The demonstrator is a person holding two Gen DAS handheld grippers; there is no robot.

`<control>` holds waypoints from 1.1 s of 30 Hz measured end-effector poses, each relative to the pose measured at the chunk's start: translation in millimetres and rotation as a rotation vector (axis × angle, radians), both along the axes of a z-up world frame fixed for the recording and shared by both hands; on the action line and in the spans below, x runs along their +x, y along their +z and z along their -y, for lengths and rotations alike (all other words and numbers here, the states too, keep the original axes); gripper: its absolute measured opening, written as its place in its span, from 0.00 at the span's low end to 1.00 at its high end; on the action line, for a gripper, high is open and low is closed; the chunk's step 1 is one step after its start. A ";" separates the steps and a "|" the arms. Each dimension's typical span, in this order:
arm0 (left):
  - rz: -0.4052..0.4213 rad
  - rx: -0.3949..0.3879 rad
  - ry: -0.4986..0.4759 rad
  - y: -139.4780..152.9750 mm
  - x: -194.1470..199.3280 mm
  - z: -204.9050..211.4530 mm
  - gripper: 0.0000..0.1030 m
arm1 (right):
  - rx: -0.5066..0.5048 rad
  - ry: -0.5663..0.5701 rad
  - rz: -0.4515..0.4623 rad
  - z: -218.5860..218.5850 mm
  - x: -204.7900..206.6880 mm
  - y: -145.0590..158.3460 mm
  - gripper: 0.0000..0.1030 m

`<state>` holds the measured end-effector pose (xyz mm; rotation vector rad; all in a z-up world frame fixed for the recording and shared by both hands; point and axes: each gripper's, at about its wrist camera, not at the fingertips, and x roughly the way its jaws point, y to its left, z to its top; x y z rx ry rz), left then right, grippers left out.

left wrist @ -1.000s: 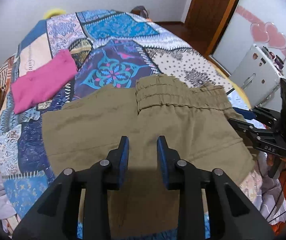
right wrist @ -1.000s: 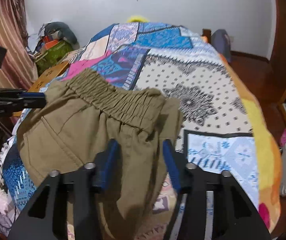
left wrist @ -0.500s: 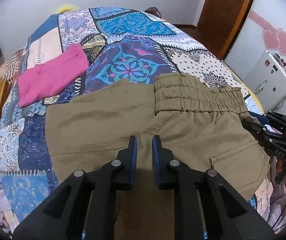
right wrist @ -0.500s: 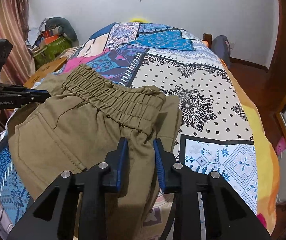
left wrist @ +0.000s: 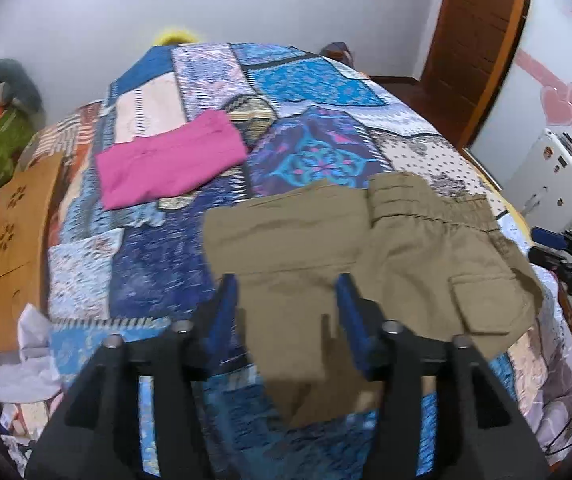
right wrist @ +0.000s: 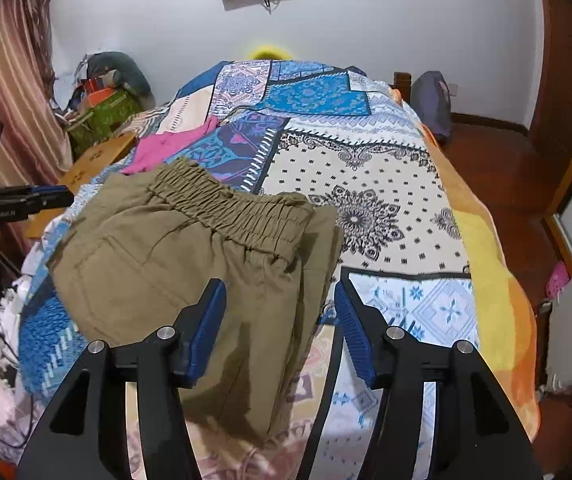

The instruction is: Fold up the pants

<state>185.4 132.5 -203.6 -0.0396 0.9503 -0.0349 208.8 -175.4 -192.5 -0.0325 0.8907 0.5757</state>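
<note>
Pants (left wrist: 349, 252) in olive lay folded near the front edge of the patchwork bedspread (left wrist: 313, 88), their long axis running left to right, the elastic waistband (right wrist: 242, 204) on the far right side. Both tools stood just short of the near edge: the left gripper (left wrist: 286, 312) by the left half, the right gripper (right wrist: 280, 312) by the waistband end. Each had just spread its jaws, the pads clear of the cloth, gripping nothing.

White walls (right wrist: 365, 20); patchwork bed (right wrist: 385, 208)
</note>
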 end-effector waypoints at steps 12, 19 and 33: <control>-0.147 -0.190 0.028 -59.0 1.7 -31.2 0.55 | 0.076 -0.074 -0.163 12.5 5.1 -40.3 0.63; -0.147 -0.270 0.019 -69.3 17.2 -29.2 0.64 | 0.192 -0.068 -0.235 13.4 23.8 -52.6 0.65; -0.134 -0.321 -0.048 -59.5 27.2 -18.2 0.55 | 0.300 0.008 -0.289 4.6 51.3 -62.9 0.56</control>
